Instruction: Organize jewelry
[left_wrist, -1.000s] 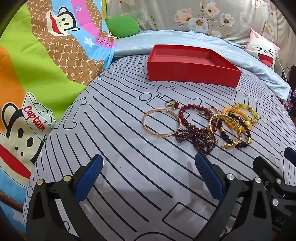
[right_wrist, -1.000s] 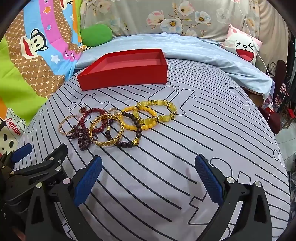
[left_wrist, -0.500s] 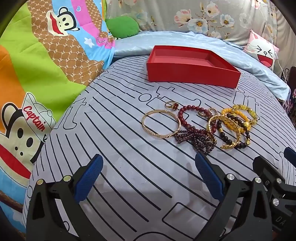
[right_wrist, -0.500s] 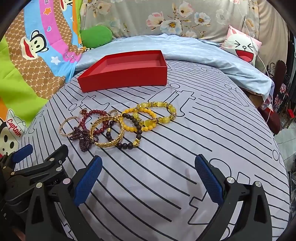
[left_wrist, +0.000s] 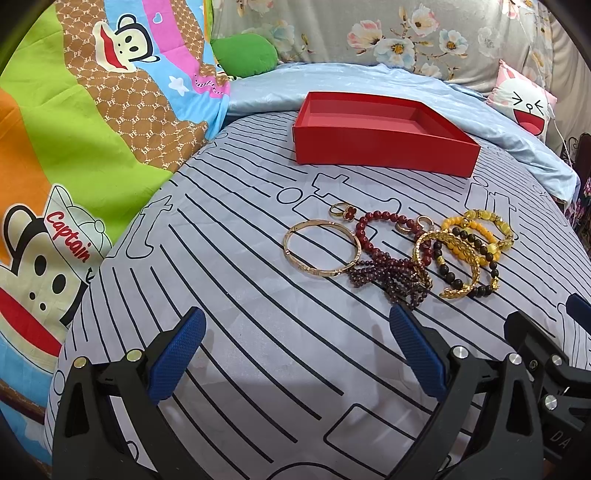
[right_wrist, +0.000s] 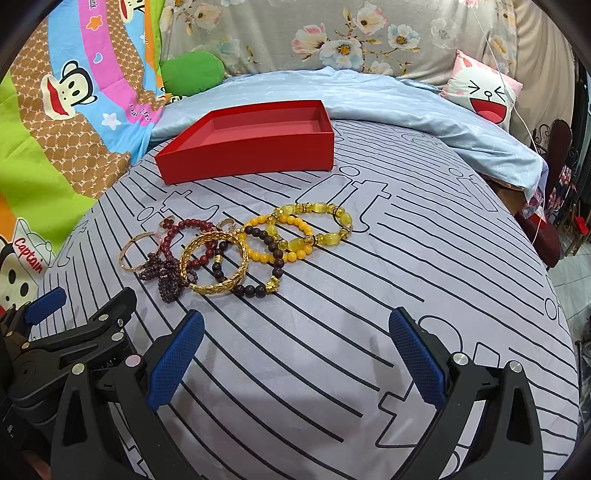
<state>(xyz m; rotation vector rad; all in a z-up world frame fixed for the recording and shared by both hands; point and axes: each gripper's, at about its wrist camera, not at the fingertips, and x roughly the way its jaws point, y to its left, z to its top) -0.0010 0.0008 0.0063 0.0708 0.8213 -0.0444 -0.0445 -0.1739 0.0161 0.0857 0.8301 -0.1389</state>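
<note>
A bedroom in a home, seen across a made bed.

The near surface is a grey striped bedsheet (right_wrist: 388, 280) over a mattress. A cartoon monkey blanket (left_wrist: 92, 122) lies bunched at the left, and a pale blue quilt (right_wrist: 369, 99) is folded across the far side. Behind it hangs a floral cloth (right_wrist: 332, 33). A green cushion (right_wrist: 192, 72) sits far left and a laughing-face pillow (right_wrist: 484, 98) far right, with dark furniture at the right edge.

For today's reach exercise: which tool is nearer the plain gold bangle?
Left. The left tool sits just short of the plain gold bangle; the right tool faces the yellow-bead end, with the bangle off to its left.
</note>
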